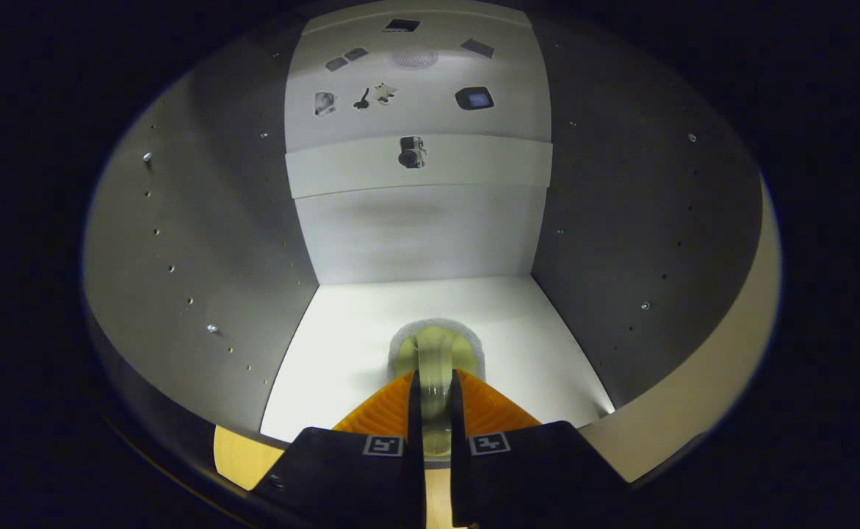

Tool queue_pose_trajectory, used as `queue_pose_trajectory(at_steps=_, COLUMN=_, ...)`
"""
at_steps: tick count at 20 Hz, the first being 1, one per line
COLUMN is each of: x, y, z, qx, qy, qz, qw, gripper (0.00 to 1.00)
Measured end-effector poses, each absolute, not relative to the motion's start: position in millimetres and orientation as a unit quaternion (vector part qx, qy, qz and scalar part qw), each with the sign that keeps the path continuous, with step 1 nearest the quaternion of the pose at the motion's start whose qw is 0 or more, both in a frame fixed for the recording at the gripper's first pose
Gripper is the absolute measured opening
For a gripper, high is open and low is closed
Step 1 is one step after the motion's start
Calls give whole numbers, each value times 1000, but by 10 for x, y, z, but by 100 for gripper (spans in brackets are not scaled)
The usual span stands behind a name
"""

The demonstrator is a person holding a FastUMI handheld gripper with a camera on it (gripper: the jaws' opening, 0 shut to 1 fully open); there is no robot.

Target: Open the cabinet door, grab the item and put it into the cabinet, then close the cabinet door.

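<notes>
tongs clamping clear glass, inside cabinet

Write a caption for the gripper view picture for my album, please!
The tongs pinch a clear glass just above the white cabinet floor, deep between its grey walls.

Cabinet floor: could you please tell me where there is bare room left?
The gripper is shut on the glass near the front. The white floor is bare either side, out to the side walls, and behind, to the back wall.
</notes>
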State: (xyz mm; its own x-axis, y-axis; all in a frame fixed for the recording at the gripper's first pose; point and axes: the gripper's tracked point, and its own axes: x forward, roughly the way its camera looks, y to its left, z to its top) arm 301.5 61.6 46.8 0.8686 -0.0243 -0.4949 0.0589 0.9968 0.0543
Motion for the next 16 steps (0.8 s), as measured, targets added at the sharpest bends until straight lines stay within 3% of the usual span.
queue_pose_trajectory(at_steps=6, x=3237, y=638, z=389, qx=40, qy=253, qz=-27, qw=966, gripper=19)
queue_pose_trajectory(at_steps=10, x=3356, y=632, z=311, qx=38, qy=248, qz=-27, qw=968, gripper=27)
queue_pose_trajectory(at_steps=15, x=3251, y=645, z=491, qx=37, qy=224, qz=-26, qw=974, gripper=97)
queue_pose_trajectory(at_steps=16, x=3207, y=656, z=564, qx=37, qy=213, qz=-24, qw=976, gripper=97)
